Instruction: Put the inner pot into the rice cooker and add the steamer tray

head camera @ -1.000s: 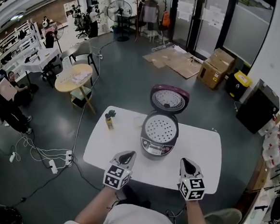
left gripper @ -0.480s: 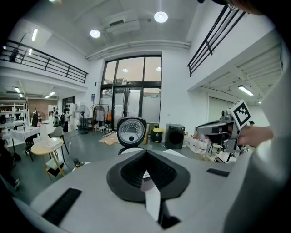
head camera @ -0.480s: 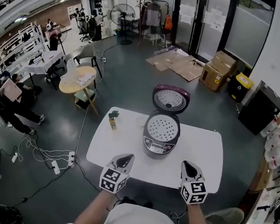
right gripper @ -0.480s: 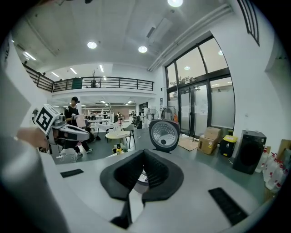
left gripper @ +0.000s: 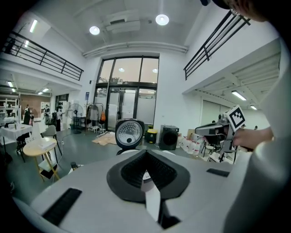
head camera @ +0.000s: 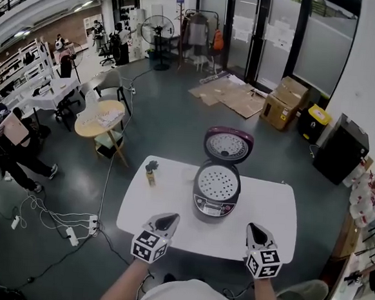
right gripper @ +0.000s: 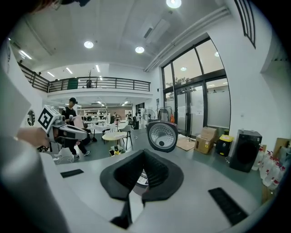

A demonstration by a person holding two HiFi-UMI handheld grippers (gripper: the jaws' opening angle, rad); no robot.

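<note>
While nothing is gripped, items are listed left to right.

- Bottle (head camera: 151,173): upright on counter (head camera: 170,206), set apart from cooker.
- Left claw (head camera: 166,221): fully closed, empty, at the counter's front edge.
- Cooker (head camera: 212,206): lid (head camera: 228,145) raised, tray (head camera: 216,182) seated in its mouth; pot hidden beneath, so not confirmed.
- Right claw (head camera: 255,232): fully closed, empty.
- Risk: the lid could be knocked shut or the cooker shoved if a claw is swung in carelessly.

A white counter (head camera: 266,214) stands on the grey floor (head camera: 177,113). Two things sit on it — the cooker (head camera: 213,203) about the middle, its lid (head camera: 228,145) raised at the far side, and a small bottle (head camera: 150,174) near the far left corner, well apart from the cooker.
</note>
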